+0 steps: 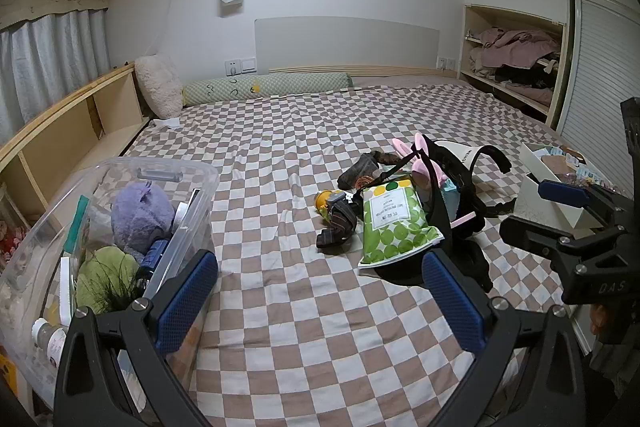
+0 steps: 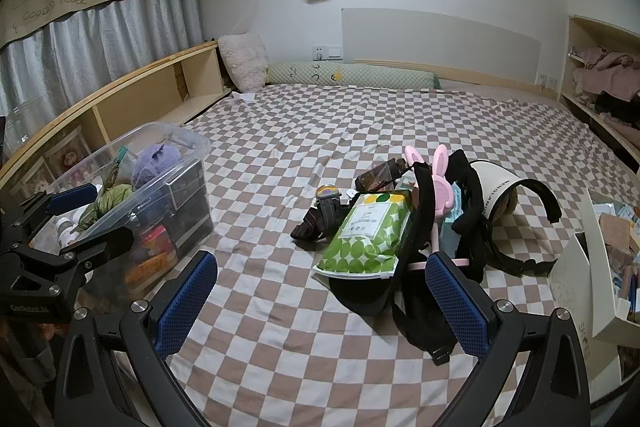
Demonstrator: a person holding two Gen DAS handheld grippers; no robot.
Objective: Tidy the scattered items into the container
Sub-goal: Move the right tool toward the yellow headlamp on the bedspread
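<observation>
Left wrist view: I hold both tongs, left tongs (image 1: 320,291) and right tongs (image 2: 322,291), apart and empty; the bin (image 1: 200,187) sits half-filled on the bed (image 1: 280,131), the pile (image 1: 394,223) still unpacked.

Dim, even indoor light; sharp, edges fisheye-bent.

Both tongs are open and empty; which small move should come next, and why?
Probably bring the right tongs forward onto the green dotted packet: it lies topmost in the pile on the bed, nearest them, while the clear container stands to the left.
</observation>
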